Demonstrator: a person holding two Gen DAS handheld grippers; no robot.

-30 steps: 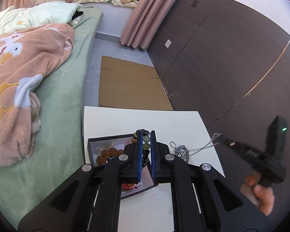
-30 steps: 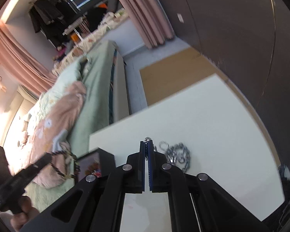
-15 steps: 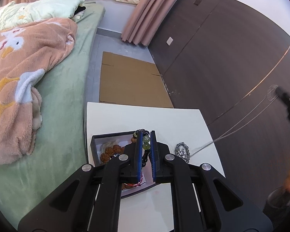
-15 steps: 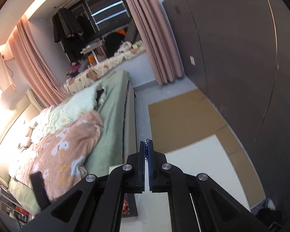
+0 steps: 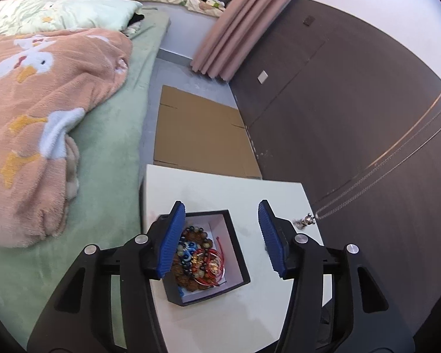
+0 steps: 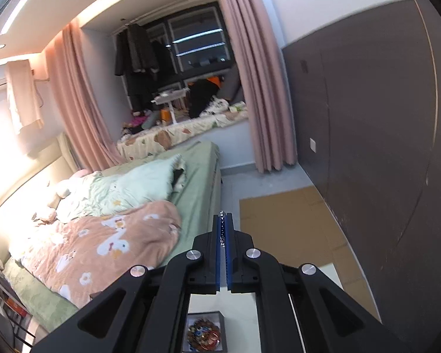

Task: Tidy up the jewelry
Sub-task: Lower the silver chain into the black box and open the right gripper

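Note:
A black jewelry box (image 5: 233, 244) sits on the white table (image 5: 220, 188). It holds several bead bracelets (image 5: 197, 253). My left gripper (image 5: 222, 236) is open and empty just above the box. My right gripper (image 6: 223, 235) is raised high and shut on a silver chain necklace (image 5: 397, 167). The chain hangs down taut in the left wrist view, its pendant (image 5: 304, 220) near the table's right edge. The box also shows low in the right wrist view (image 6: 204, 335).
A bed with green sheet (image 5: 108, 147) and a peach blanket (image 5: 38, 111) lies left of the table. Flat cardboard (image 5: 197, 135) lies on the floor beyond. A dark wall panel (image 5: 352, 117) stands to the right. Pink curtains (image 6: 258, 88) hang at the back.
My left gripper opened and let the green bead bracelet drop into the box. My right gripper rose high, lifting the silver chain off the table.

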